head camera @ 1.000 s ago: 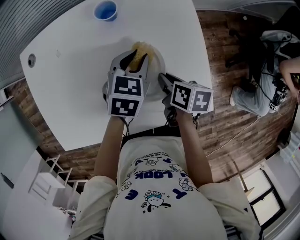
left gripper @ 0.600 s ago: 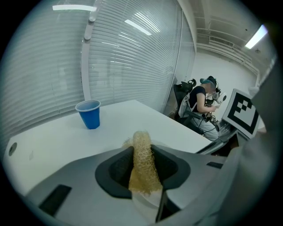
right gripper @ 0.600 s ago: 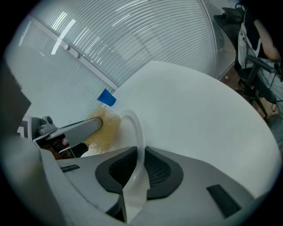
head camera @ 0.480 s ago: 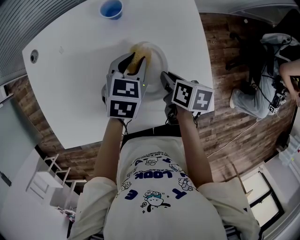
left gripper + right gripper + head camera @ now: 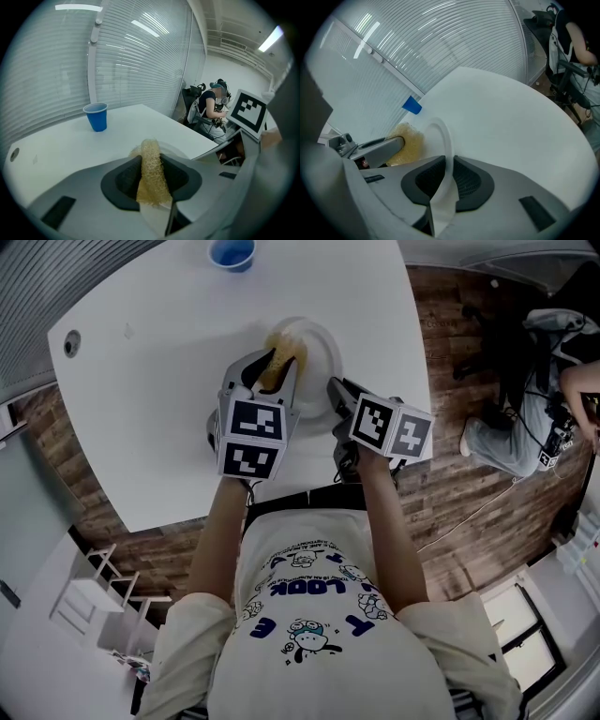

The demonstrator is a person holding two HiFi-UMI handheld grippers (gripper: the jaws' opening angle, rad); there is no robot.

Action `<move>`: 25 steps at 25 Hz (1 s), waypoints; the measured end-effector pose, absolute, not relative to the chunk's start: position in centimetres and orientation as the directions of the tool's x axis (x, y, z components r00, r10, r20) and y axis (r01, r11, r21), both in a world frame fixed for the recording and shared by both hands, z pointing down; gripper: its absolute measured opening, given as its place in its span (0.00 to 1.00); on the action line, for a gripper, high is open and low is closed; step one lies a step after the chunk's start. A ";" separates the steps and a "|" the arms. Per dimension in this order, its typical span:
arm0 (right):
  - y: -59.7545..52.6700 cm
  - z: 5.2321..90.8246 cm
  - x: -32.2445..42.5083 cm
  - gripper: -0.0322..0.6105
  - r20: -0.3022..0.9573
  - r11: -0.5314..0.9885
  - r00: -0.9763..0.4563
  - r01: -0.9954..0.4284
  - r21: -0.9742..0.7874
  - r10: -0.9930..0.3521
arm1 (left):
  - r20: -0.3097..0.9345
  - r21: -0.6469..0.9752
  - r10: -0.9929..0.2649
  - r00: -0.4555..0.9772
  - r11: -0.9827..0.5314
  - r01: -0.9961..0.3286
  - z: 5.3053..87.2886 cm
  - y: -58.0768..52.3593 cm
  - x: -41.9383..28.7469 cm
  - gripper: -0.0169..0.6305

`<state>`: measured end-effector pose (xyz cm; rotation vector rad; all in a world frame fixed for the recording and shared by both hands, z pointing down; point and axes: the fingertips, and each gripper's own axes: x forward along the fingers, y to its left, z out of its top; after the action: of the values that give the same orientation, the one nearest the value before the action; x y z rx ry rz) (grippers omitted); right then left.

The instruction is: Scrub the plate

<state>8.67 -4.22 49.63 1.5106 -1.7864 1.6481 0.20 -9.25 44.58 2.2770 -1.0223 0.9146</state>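
Observation:
A white plate (image 5: 323, 351) sits tilted on the white table (image 5: 150, 399), seen edge-on in the right gripper view (image 5: 440, 133). My right gripper (image 5: 336, 395) is shut on its near rim, with the rim between the black pads (image 5: 445, 180). My left gripper (image 5: 277, 367) is shut on a yellow mesh sponge (image 5: 281, 352). That sponge stands upright between the left jaws (image 5: 151, 173) and presses on the plate's left side (image 5: 410, 140). Most of the plate is hidden in the left gripper view; only a pale rim (image 5: 180, 152) shows.
A blue cup (image 5: 232, 252) stands at the far side of the table, beyond the plate (image 5: 97, 116). A small round hole (image 5: 72, 343) is in the table's left end. The right table edge runs close to the plate. A seated person (image 5: 534, 381) is off to the right.
The left gripper has slid the sponge a short way across the plate. The right gripper keeps its hold on the rim in the same place.

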 end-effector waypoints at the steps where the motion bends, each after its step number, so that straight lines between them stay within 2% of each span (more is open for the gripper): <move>1: -4.2 49.6 8.7 0.12 0.768 -0.199 -0.414 -0.804 -0.560 -0.489 | 0.735 0.152 -0.460 0.499 -0.606 -0.781 44.6 -9.1 0.1 0.23; 20: -4.2 49.7 8.8 0.12 0.767 -0.213 -0.399 -0.803 -0.557 -0.502 | 0.741 0.174 -0.418 0.526 -0.637 -0.751 44.9 -5.0 0.7 0.23; 25: -4.3 49.6 8.8 0.12 0.765 -0.216 -0.402 -0.799 -0.562 -0.504 | 0.751 0.200 -0.373 0.544 -0.657 -0.727 45.0 -3.5 1.6 0.23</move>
<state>8.85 -4.34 49.61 1.5445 -1.7811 1.6580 1.59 -3.47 45.03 2.2858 -0.8881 0.9449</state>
